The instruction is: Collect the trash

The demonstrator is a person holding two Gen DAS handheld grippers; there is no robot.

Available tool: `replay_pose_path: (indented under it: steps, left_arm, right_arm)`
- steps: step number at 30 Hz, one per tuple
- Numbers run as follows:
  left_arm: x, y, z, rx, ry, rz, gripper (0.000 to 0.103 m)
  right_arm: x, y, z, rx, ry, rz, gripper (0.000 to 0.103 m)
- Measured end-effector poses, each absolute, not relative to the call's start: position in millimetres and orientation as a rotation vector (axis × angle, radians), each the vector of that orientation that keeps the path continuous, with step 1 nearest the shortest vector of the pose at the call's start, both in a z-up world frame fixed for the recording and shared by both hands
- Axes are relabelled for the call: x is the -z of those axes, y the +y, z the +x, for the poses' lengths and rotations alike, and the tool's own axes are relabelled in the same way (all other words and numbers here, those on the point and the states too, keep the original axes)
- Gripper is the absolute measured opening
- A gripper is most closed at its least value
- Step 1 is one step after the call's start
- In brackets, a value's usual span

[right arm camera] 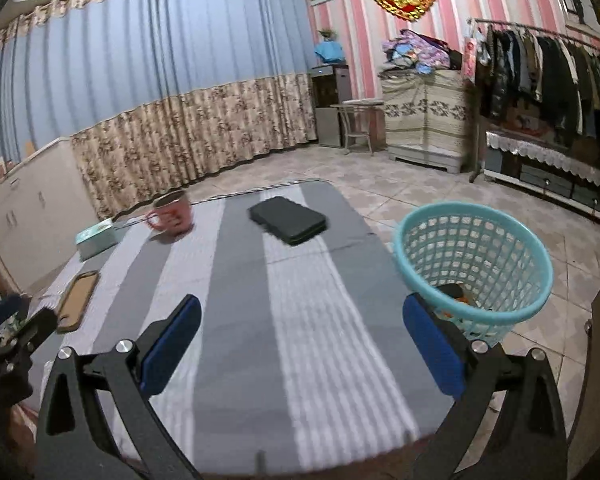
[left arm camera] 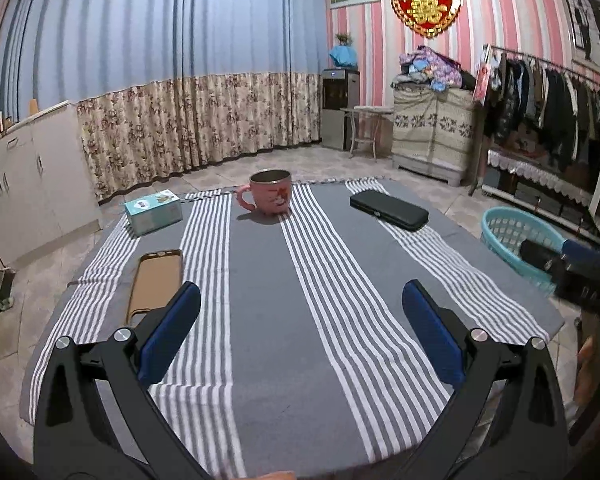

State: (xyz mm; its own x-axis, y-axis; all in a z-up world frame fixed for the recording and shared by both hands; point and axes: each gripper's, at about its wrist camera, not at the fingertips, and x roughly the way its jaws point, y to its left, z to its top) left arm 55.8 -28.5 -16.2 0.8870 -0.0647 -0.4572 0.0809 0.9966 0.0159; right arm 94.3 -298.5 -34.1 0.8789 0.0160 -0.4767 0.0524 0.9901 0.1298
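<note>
A turquoise mesh basket (right arm camera: 476, 264) stands on the floor at the table's right edge, with dark and orange items inside; it also shows in the left wrist view (left arm camera: 512, 236). My left gripper (left arm camera: 300, 304) is open and empty over the near middle of the striped tablecloth (left arm camera: 260, 320). My right gripper (right arm camera: 300, 316) is open and empty above the cloth (right arm camera: 240, 340), its right finger just in front of the basket. The other gripper shows at the far right of the left wrist view (left arm camera: 580, 272) and at the far left of the right wrist view (right arm camera: 8, 340).
On the table are a pink mug (left arm camera: 269, 197) (right arm camera: 172, 213), a teal box (left arm camera: 153, 211) (right arm camera: 96, 238), a tan phone case (left arm camera: 156, 280) (right arm camera: 78, 300) and a black case (left arm camera: 388, 209) (right arm camera: 288, 220). Cabinets at left, clothes rack at right.
</note>
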Motion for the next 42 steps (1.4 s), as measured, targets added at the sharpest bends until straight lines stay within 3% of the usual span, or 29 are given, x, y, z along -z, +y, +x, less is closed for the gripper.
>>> replay_pose_path:
  steps: [11, 42]
  left_arm:
    - [5, -11, 24, 0.104, 0.424, 0.011, 0.098]
    - [-2, 3, 15, 0.106, 0.358, -0.007, 0.098]
  right_arm:
    - [16, -253, 50, -0.002, 0.415, 0.054, 0.099]
    - [3, -243, 41, -0.009, 0.353, 0.015, 0.099]
